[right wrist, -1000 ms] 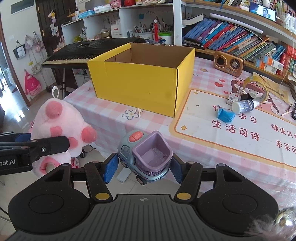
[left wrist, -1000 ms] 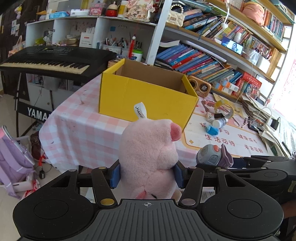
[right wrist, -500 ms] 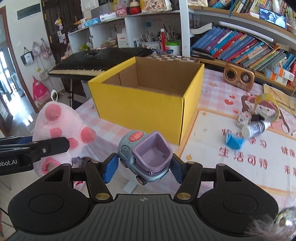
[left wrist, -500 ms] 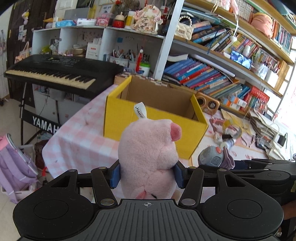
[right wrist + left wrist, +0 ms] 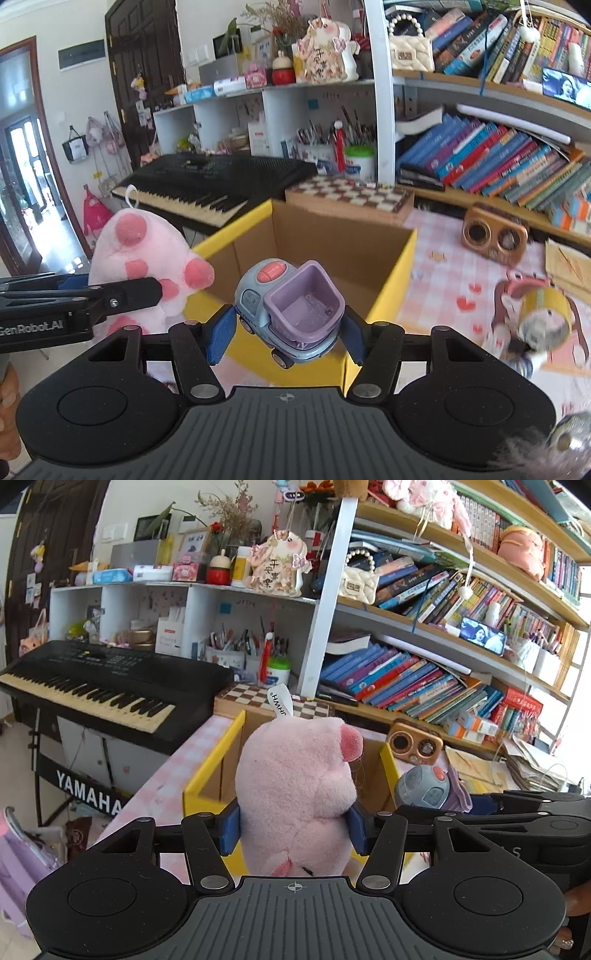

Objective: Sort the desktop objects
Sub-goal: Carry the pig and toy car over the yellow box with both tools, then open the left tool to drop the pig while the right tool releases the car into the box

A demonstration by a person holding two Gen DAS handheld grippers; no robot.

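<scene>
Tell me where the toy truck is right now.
The toy truck is clamped in the right gripper, centre of the right wrist view, in front of the open yellow box, with the pink plush to its left.

A lived-in home room, part study and part child's playroom: long wooden shelves (image 5: pixel 461 635) crammed with leaning books, a Yamaha keyboard (image 5: pixel 99 686) on its stand, white cubbies (image 5: pixel 258 122) holding pen pots and trinkets, bags hung by a dark door (image 5: pixel 144 74), and a bench (image 5: pixel 450 266) under a pink checked cloth
</scene>
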